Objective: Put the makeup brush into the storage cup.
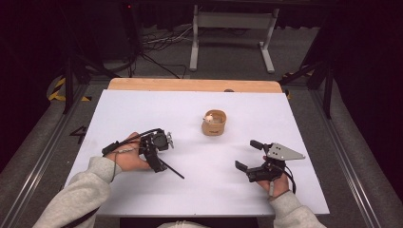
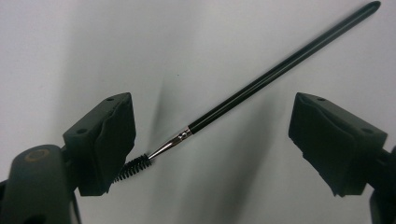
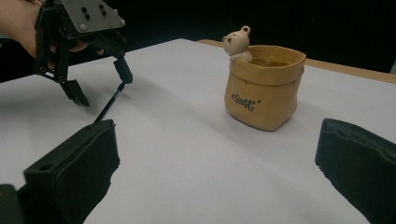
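I am straddling the thin black-handled spiral-bristled brush (image 2: 243, 93) lying on the white table (image 1: 142, 109) with my left gripper (image 2: 212, 144), jaws wide, ready to pinch it

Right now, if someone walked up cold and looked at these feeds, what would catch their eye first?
Probably the tan sack-shaped pot with a small bear figure on its rim, standing alone near the middle of the white table. Next, the thin black brush lying flat on the table between the open jaws of the left gripper, its spiral bristle end close by one jaw. The right gripper sits open at the near right, pointing toward the pot.
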Motion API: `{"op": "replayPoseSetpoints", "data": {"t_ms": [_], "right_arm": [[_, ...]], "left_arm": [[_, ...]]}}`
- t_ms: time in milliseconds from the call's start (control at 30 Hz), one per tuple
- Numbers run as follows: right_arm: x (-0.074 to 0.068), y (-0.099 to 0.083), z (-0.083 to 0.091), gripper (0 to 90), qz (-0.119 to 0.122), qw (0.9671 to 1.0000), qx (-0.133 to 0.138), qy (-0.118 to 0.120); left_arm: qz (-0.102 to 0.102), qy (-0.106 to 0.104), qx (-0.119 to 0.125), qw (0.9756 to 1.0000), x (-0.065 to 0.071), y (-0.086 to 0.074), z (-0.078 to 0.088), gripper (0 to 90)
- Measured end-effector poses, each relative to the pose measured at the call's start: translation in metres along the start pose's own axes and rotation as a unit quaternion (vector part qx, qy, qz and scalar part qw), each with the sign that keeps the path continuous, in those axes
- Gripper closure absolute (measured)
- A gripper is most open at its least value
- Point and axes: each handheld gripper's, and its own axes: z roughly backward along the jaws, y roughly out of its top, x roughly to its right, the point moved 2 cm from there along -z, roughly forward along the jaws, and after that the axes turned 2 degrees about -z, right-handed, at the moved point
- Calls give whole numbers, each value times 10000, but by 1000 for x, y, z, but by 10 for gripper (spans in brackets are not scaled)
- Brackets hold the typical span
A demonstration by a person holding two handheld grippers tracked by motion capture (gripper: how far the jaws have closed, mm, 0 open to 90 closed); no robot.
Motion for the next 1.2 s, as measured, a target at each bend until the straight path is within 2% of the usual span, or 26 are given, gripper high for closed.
{"op": "replayPoseSetpoints", "data": {"t_ms": [133, 333, 533, 600, 767, 867, 1100, 1200], "right_arm": [[0, 0, 0, 2, 5, 10000, -11, 4], [0, 0, 0, 4, -9, 10000, -11, -23], [0, 0, 0, 4, -9, 10000, -12, -13], [0, -1, 0, 4, -17, 10000, -11, -2], [0, 0, 0, 4, -11, 10000, -18, 4], [0, -1, 0, 4, -21, 10000, -21, 17], [0, -1, -1, 18, -105, 9999, -29, 80], [1, -1, 0, 31, -162, 9998, -31, 101]], "left_arm": [[-15, -40, -35, 10000, -1, 0, -3, 182], [-43, -76, 37, 10000, -3, 1, -4, 252], [-70, -98, -40, 9999, -3, 0, -7, 306], [-65, -56, -132, 9999, -4, 0, -9, 308], [-71, -136, -106, 9998, -4, 0, -9, 337], [-69, -210, -128, 9997, -3, 0, -8, 383], [-52, -194, -162, 9997, -5, 0, -7, 488], [-49, -176, -173, 9997, -5, 0, -6, 494]]}}
